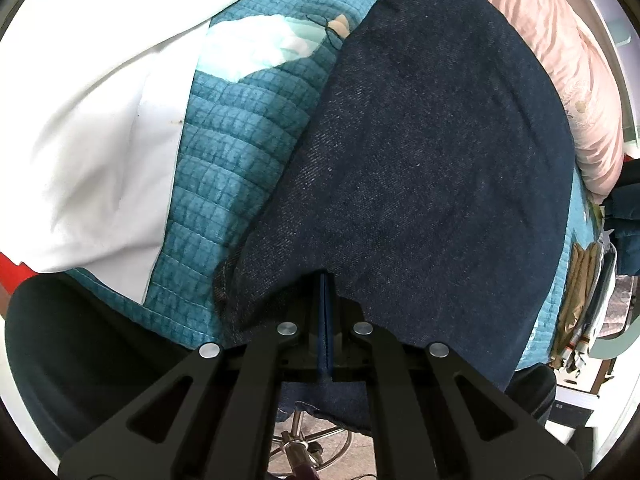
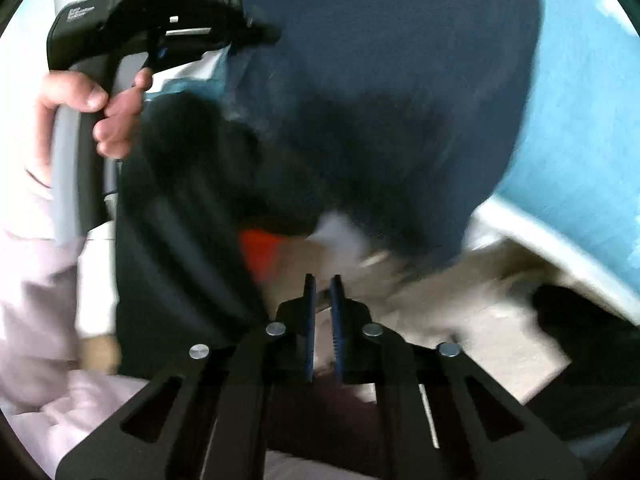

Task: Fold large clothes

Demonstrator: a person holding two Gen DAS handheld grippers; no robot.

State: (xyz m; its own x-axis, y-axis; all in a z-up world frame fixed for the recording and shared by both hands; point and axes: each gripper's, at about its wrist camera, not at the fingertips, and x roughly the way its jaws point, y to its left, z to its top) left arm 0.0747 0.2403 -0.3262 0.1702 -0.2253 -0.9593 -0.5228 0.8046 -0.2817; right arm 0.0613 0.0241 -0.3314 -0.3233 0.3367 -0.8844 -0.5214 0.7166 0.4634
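- The dark denim garment point(image 1: 432, 152) is lying spread on the bed's teal quilt point(image 1: 236, 160), its near edge hanging over the bed's side toward the person.
- The left gripper point(image 1: 326, 280) is pointing steeply down, its fingers closed tight and pinching that near edge of the denim; the cloth is running away from the fingertips up the bed, its long axis seeming to lie along that line.
- The right gripper point(image 2: 323, 284) is showing only a narrow gap between its fingers, with nothing between them; the view is blurred with motion.
- Seen from the right wrist, the denim point(image 2: 380, 92) is lying ahead and above the right fingertips, apart from them, and the person's left hand point(image 2: 100, 108) is gripping its gripper's handle at the cloth's left side.
- So the left hand is the one on the garment; judging by this, the right would need to reach forward to the free edge to make a fold.
- A white cloth point(image 1: 88, 128) is lying on the quilt to the left of the denim, a pink bedcover point(image 1: 560, 60) beyond it to the right.
- Bare floor is showing below the bed's edge, with a chair base point(image 1: 312, 444) on it.
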